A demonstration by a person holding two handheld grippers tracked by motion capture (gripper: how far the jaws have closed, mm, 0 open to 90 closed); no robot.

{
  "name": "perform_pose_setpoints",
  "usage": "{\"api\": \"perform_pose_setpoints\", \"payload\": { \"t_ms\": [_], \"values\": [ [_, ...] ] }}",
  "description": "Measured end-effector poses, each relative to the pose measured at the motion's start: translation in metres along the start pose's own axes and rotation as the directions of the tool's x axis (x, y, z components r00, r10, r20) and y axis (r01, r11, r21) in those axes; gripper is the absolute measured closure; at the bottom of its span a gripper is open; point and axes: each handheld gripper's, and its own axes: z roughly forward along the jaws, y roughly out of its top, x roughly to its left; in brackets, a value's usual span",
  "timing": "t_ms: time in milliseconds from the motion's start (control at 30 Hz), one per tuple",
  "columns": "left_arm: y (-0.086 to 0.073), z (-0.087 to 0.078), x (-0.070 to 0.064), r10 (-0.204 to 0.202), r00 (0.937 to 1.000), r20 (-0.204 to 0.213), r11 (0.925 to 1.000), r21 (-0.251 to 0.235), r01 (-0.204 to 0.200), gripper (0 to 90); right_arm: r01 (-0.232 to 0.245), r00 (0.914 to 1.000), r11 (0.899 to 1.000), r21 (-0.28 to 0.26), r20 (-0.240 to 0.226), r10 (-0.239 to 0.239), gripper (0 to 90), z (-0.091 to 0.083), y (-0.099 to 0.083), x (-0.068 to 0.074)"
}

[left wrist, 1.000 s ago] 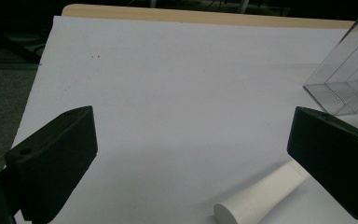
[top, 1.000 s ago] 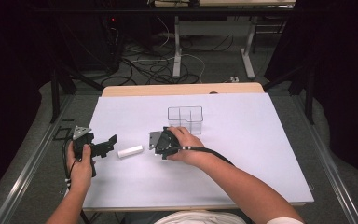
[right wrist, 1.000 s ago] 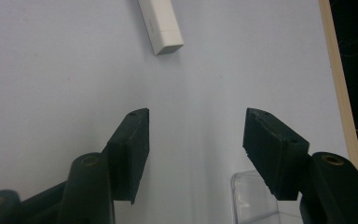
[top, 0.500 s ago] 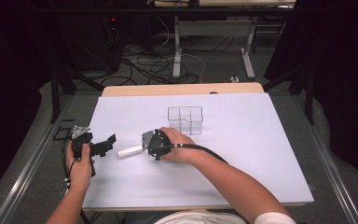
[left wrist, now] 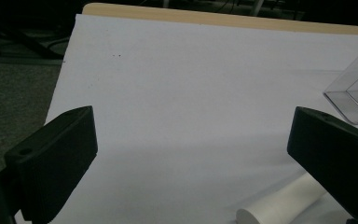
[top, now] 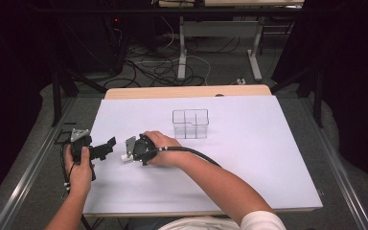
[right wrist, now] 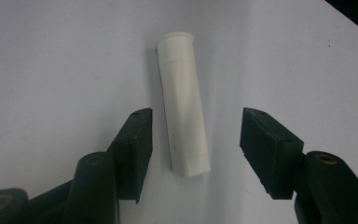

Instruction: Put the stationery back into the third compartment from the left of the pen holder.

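A white tube [right wrist: 182, 100] lies flat on the white sheet, its capped end pointing away from my right gripper [right wrist: 196, 140]. That gripper is open, with one jaw on each side of the tube's near end and a gap to both. In the high view the right gripper [top: 130, 152] sits left of the table's middle, over the tube [top: 124, 156]. My left gripper [top: 106, 145] is open near the table's left edge, aimed at the tube [left wrist: 282, 205], which lies low at the right in the left gripper view. Nothing sits between the jaws of the left gripper [left wrist: 191, 154].
A clear plastic box with dividers [top: 190, 123] stands behind the grippers near the table's middle; it is also in the left gripper view [left wrist: 354, 88]. The white sheet [top: 249, 158] covers the table, with a wooden edge [top: 187, 91] at the back. Cables and desk legs lie on the floor beyond.
My right gripper has moved left across the sheet, from near the clear box to over the white tube. The left gripper has stayed put.
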Motion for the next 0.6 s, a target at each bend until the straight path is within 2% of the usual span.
{"api": "perform_pose_setpoints", "payload": {
  "t_ms": [233,367,467,600],
  "values": [
    [0.0,-0.001,0.003,-0.002,1.0,-0.008,1.0,0.001,0.002,1.6,0.032,0.9993,0.999,-0.003,-0.018,-0.032,44.7,0.011,0.013,-0.001],
    [0.0,-0.001,0.005,-0.012,0.9998,-0.013,0.9999,-0.007,0.012,1.6,0.037,0.9991,0.999,0.002,-0.023,-0.037,45.8,0.016,0.016,-0.001],
    [-0.001,-0.001,0.006,-0.008,0.9999,-0.013,0.9999,0.01,0.008,1.6,0.04,0.9987,0.999,0.004,-0.03,-0.04,46.3,0.02,0.018,-0.001],
    [-0.002,0.001,0.006,-0.008,0.9999,-0.01,1.0,0.0,0.008,1.6,0.04,0.9984,0.999,0.012,-0.04,-0.04,47.2,0.025,0.018,-0.002]
  ]
}}
